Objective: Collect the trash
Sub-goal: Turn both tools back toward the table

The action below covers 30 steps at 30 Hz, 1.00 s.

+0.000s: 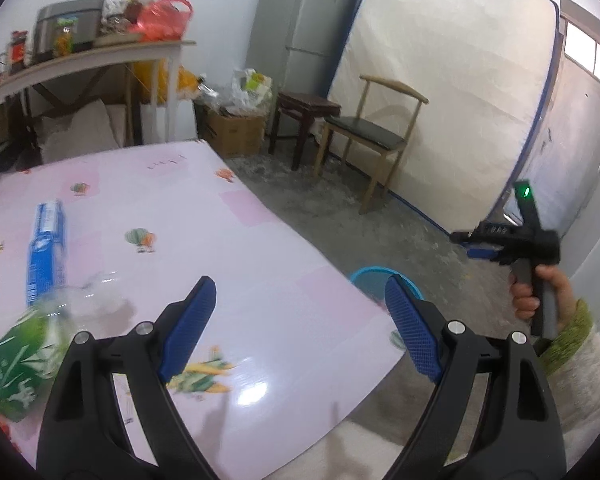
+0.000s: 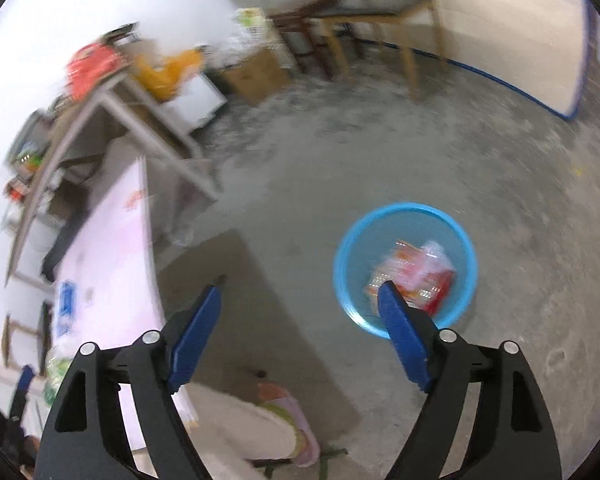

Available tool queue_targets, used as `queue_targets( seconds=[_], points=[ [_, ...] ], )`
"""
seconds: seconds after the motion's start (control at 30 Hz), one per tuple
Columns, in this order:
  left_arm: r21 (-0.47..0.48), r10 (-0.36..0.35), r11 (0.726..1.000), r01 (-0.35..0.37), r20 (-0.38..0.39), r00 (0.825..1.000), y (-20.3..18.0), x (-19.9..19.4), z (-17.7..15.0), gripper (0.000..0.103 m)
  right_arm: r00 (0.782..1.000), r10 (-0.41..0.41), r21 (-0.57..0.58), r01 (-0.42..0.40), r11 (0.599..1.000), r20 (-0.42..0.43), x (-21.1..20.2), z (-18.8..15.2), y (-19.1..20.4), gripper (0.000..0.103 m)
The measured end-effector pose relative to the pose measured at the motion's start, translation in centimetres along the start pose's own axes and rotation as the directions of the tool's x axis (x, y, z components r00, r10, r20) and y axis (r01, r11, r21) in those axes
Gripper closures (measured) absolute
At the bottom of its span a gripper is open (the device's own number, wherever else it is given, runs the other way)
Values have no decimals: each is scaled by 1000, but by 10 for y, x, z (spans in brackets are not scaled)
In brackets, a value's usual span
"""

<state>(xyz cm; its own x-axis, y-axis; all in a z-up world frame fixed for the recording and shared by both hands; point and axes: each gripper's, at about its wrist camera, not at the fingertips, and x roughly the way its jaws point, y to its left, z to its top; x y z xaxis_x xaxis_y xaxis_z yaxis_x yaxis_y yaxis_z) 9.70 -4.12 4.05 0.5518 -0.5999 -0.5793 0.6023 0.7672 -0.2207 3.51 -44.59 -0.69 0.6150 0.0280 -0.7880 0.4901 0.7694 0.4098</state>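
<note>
Left wrist view: the left gripper [image 1: 296, 292] hangs over the pink table [image 1: 260, 240], fingers spread wide with nothing between them. Just left lie a green packet [image 1: 16, 364], a clear wrapper [image 1: 96, 300] and a blue tube [image 1: 46, 248]. Across the table edge, the right gripper [image 2: 300, 296] stands wide and empty above the blue bin [image 2: 404, 216] on the floor, red-and-orange wrappers [image 2: 416, 276] inside.
</note>
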Motion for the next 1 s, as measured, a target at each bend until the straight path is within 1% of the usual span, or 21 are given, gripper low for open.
queue_targets(
  seconds=[0.1, 0.13, 0.2, 0.27, 0.3, 0.33, 0.4, 0.43, 0.47, 0.57, 0.63, 0.67, 0.7, 0.73, 0.8, 0.83, 0.87, 0.9, 0.97, 1.0],
  points=[
    [-18, 43, 999, -43, 35, 998, 18, -23, -12, 20, 994, 105, -96, -106, 990, -13, -6, 0, 57, 22],
    [-27, 71, 997, -70, 47, 996, 25, -33, -18, 20, 991, 129, -123, -131, 984, -24, -6, -2, 73, 22],
    [-55, 116, 992, -113, 75, 990, 42, -53, -29, 20, 984, 170, -174, -178, 969, -60, -2, -7, 106, 22],
    [-96, 159, 984, -150, 96, 983, 57, -71, -36, 20, 969, 221, -216, -241, 946, -113, 5, -15, 142, 22],
    [-133, 189, 976, -174, 113, 975, 71, -84, -41, 20, 955, 255, -234, -285, 929, -153, 11, -21, 164, 22],
    [-160, 210, 969, -189, 123, 970, 81, -93, -44, 20, 947, 269, -243, -306, 921, -174, 13, -23, 176, 22],
    [-229, 260, 947, -226, 135, 956, 105, -110, -52, 20, 925, 308, -269, -361, 893, -220, 21, -34, 208, 22],
    [-277, 290, 929, -245, 134, 948, 120, -120, -57, 20, 916, 322, -281, -383, 880, -241, 25, -39, 220, 22],
    [-324, 307, 912, -251, 135, 942, 134, -129, -61, 20, 910, 325, -293, -394, 871, -256, 29, -45, 229, 22],
    [-413, 336, 875, -252, 143, 931, 167, -147, -74, 20, 897, 314, -348, -415, 841, -310, 42, -64, 267, 22],
    [-446, 353, 857, -259, 140, 925, 181, -154, -80, 20, 877, 327, -376, -452, 809, -352, 49, -73, 291, 22],
    [-453, 358, 852, -261, 140, 923, 185, -155, -84, 20, 865, 336, -390, -474, 790, -372, 51, -75, 301, 22],
    [-456, 358, 851, -261, 140, 923, 188, -156, -84, 20, 855, 338, -411, -493, 767, -394, 54, -79, 317, 22],
    [-458, 349, 852, -253, 138, 927, 190, -155, -87, 20, 851, 336, -427, -500, 754, -404, 56, -80, 328, 22],
    [-453, 331, 859, -237, 139, 933, 192, -153, -91, 20, 841, 335, -472, -521, 711, -424, 59, -82, 356, 22],
    [-447, 322, 864, -231, 139, 936, 190, -150, -92, 20, 836, 338, -484, -531, 696, -432, 61, -83, 365, 22],
    [-442, 317, 868, -228, 138, 938, 189, -150, -95, 20, 826, 347, -493, -549, 675, -444, 63, -83, 376, 22],
    [-436, 314, 870, -229, 132, 940, 189, -148, -97, 20, 807, 363, -500, -579, 645, -465, 66, -84, 390, 22],
    [-434, 308, 871, -229, 121, 944, 187, -143, -101, 20, 784, 376, -503, -610, 613, -493, 75, -84, 409, 22],
    [-435, 303, 872, -226, 116, 946, 187, -140, -102, 20, 768, 379, -499, -630, 595, -517, 83, -84, 422, 22]
  ],
)
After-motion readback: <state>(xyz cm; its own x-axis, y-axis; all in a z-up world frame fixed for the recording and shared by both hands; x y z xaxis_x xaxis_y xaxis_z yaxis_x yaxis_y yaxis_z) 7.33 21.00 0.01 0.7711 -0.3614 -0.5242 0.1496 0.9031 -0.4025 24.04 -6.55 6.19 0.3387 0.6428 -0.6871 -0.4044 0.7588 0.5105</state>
